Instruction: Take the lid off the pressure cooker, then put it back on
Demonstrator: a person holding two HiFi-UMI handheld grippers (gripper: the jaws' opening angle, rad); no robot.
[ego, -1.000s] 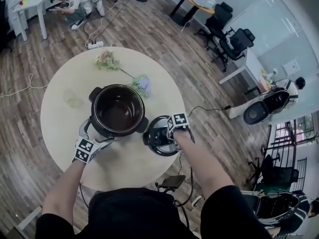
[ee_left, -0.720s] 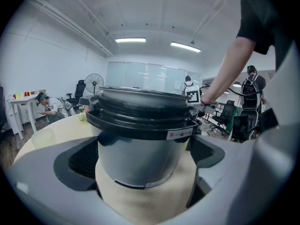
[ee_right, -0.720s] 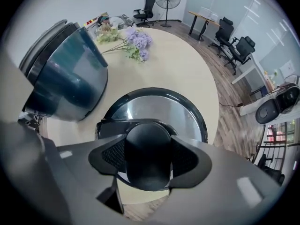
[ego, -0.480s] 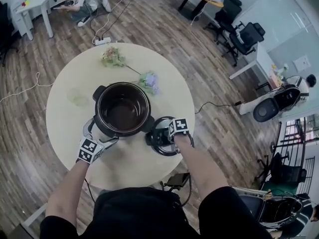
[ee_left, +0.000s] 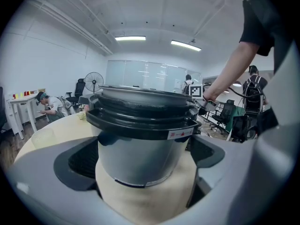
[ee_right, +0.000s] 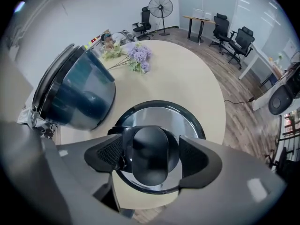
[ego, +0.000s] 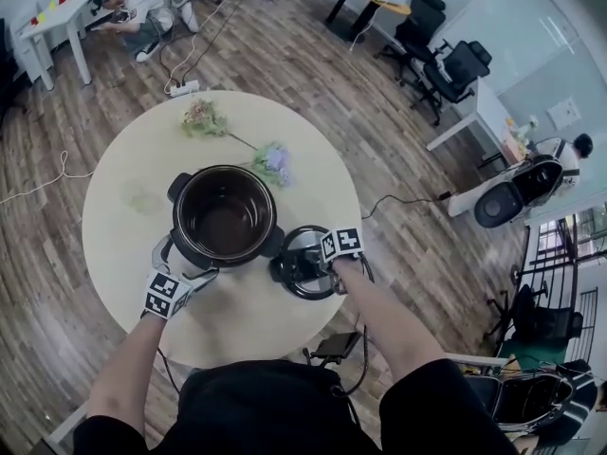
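The pressure cooker (ego: pixel 225 214) stands open on the round table (ego: pixel 119 207), its dark pot bare. Its lid (ego: pixel 302 259) lies flat on the table to the cooker's right. My right gripper (ego: pixel 321 262) points down over the lid. In the right gripper view the lid's black handle (ee_right: pixel 150 151) sits between the jaws of that gripper (ee_right: pixel 150 157); they have just been opening and a gap shows beside the handle. My left gripper (ego: pixel 186 259) stands open against the cooker's near-left wall, and the cooker's body (ee_left: pixel 140 139) fills the space in front of this gripper (ee_left: pixel 143 165).
Two bunches of artificial flowers (ego: pixel 270 159) (ego: pixel 201 117) lie on the table behind the cooker. The lid sits close to the table's right edge. A cable and a power strip (ego: pixel 182 87) run over the wooden floor. A person (ego: pixel 128 8) crouches far behind; office chairs (ego: pixel 446 64) stand at the right.
The right gripper stays over the lid's handle and has tilted slightly. The left gripper has kept its place at the cooker. The head view has shifted a little.
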